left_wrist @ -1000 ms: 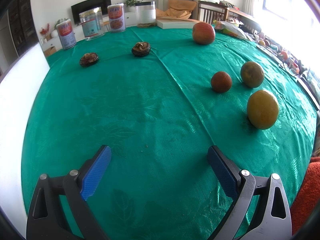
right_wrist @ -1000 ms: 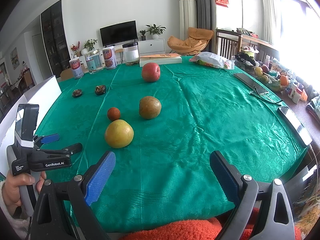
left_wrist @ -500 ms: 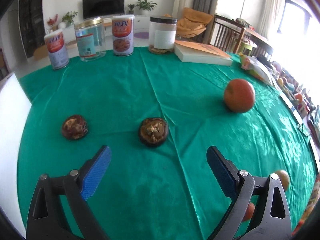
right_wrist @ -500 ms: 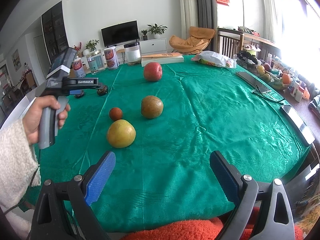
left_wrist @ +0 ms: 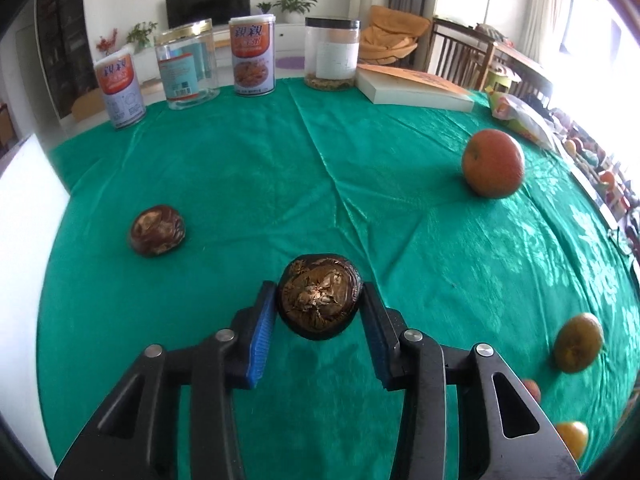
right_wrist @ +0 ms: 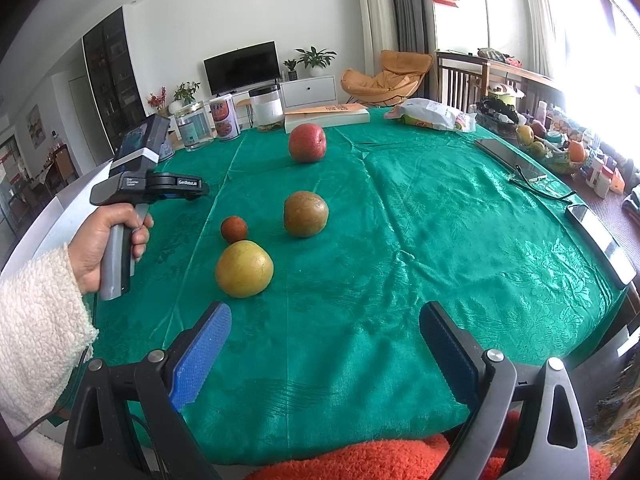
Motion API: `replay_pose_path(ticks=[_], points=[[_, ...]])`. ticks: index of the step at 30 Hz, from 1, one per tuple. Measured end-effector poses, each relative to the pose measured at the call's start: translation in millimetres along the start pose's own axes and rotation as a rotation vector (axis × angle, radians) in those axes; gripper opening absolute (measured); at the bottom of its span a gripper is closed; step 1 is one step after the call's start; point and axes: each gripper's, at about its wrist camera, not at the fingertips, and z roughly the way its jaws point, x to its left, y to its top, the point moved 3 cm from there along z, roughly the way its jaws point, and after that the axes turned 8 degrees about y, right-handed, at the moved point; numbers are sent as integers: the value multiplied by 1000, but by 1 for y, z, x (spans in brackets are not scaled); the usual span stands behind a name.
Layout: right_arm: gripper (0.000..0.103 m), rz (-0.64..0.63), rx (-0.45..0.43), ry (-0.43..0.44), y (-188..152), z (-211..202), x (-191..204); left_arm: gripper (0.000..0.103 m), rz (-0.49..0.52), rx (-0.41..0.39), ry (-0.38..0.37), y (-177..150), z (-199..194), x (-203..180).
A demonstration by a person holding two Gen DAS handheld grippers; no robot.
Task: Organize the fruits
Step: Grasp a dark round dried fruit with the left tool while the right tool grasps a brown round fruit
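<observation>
A dark brown, wrinkled round fruit (left_wrist: 320,300) sits on the green tablecloth (left_wrist: 280,184) between the blue pads of my left gripper (left_wrist: 318,288). Its jaws are closing, and both pads touch the fruit's sides. A second dark fruit (left_wrist: 157,231) lies to its left. A red apple (left_wrist: 493,163) rests far right. In the right wrist view my right gripper (right_wrist: 326,312) hangs open over bare cloth, behind a yellow fruit (right_wrist: 244,269), a small red fruit (right_wrist: 234,229) and a green-brown fruit (right_wrist: 306,214). A hand (right_wrist: 108,240) holds the left gripper at the left.
Two cans and two jars (left_wrist: 253,56) line the table's far edge, with a flat book (left_wrist: 412,88) and a snack bag (right_wrist: 432,114) beside them. A dark tablet (right_wrist: 508,154) lies at the right rim. A white board (left_wrist: 24,208) borders the left.
My left gripper travelled across the table to the nearer dark fruit and its jaws narrowed from wide apart onto it. The right gripper stayed where it was, still wide.
</observation>
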Motion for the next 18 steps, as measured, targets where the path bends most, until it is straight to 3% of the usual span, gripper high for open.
replay_pose_path(ticks=[7, 14, 18], points=[[95, 6, 4, 2, -1, -1, 0, 43, 58, 14, -47, -75, -75, 12], [95, 38, 14, 0, -3, 0, -5, 44, 93, 25, -6, -118, -82, 21], [95, 86, 63, 29, 1, 8, -12, 65, 67, 20, -12, -122, -79, 27]])
